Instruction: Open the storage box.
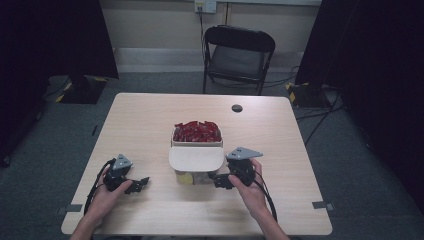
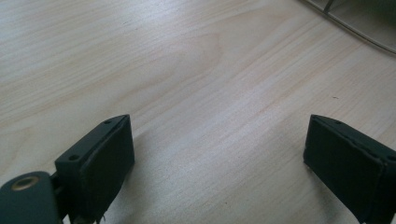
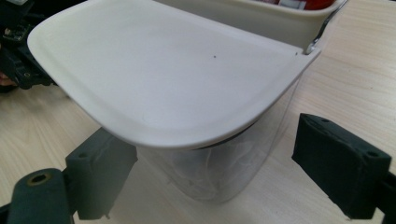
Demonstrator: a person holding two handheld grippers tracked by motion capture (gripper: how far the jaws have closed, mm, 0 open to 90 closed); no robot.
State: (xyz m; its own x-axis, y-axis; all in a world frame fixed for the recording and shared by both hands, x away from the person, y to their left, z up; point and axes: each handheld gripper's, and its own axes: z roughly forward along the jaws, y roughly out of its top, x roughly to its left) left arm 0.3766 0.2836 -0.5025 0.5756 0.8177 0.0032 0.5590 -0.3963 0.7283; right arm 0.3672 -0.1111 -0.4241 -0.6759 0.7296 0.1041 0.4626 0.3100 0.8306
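Observation:
A clear container (image 1: 192, 177) with a wide white lid (image 1: 196, 157) stands mid-table, something yellow inside it. Directly behind it is a white bin (image 1: 197, 143) heaped with red packets (image 1: 197, 131). My right gripper (image 1: 222, 180) is at the container's right side, open. In the right gripper view its jaws (image 3: 210, 154) stand either side of the clear body (image 3: 219, 172), under the lid (image 3: 163, 79), without touching it. My left gripper (image 1: 136, 185) rests on the table left of the container, open. Its jaws (image 2: 219, 140) hold nothing over bare wood.
The wooden table (image 1: 150, 120) has a small dark round cap (image 1: 237, 108) near its far edge. A black folding chair (image 1: 238, 57) stands beyond the table. Black curtains hang on both sides. A cable trails from each gripper.

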